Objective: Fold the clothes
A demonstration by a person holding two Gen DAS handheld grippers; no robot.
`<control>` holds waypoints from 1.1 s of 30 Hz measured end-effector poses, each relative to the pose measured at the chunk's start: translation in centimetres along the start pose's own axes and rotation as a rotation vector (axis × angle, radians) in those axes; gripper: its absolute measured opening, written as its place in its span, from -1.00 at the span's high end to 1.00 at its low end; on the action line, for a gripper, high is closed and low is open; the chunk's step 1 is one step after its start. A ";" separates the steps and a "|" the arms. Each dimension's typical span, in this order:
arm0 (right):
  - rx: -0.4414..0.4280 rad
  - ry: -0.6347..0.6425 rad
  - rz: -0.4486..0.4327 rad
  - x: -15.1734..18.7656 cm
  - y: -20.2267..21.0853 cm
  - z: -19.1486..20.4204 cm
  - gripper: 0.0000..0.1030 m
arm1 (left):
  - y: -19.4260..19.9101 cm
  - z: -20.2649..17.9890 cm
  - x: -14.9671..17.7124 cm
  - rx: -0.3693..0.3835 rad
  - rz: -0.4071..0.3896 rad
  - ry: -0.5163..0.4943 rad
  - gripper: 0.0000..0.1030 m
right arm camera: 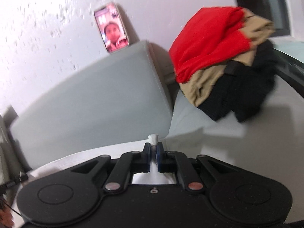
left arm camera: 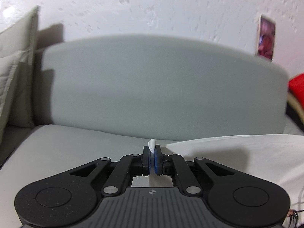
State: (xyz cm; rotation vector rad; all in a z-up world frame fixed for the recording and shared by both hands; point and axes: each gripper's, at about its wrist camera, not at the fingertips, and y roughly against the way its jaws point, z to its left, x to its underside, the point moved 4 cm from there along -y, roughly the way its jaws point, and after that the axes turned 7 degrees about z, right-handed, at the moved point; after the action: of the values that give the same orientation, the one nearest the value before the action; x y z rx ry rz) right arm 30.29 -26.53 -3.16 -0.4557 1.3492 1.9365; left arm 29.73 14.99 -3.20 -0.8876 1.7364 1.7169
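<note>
Both grippers pinch the white cloth: the left gripper [left arm camera: 152,152] and right gripper [right arm camera: 153,150] are each clamped on a bunched corner. The cloth [left arm camera: 237,152] spreads on the sofa [left arm camera: 76,142] toward four o'clock of the left tips. Lift evenly, keep the edge taut, avoid the pile [right arm camera: 218,57] at one o'clock.

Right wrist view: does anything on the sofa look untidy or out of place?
Yes. A heap of clothes, red on tan on black, sits crumpled and unfolded at the sofa's end. Otherwise both grippers pinch the white garment cleanly.
</note>
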 end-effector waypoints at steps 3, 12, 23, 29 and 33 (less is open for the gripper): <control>-0.020 -0.080 0.007 1.0 4.3 -0.4 0.89 | 5.3 1.7 2.3 0.026 -0.033 0.052 0.94; -0.065 -0.232 0.116 9.5 14.0 -3.7 0.89 | 12.3 3.7 11.9 -0.044 0.173 0.089 0.94; -0.052 -0.221 0.091 16.5 14.7 -7.1 0.89 | 15.3 2.4 17.4 -0.197 0.186 -0.017 0.92; 0.014 -0.149 0.176 18.8 14.7 -7.4 0.89 | 13.0 2.2 20.3 -0.288 0.339 -0.075 0.90; 0.077 -0.092 0.238 19.5 14.0 -7.2 0.75 | 13.5 1.6 20.5 -0.363 0.334 -0.147 0.62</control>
State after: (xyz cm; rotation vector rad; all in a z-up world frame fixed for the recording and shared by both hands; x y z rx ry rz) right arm 6.04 -28.78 -9.26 -0.1727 1.4670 2.0593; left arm 6.18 14.50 -10.33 -0.6167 1.5670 2.3071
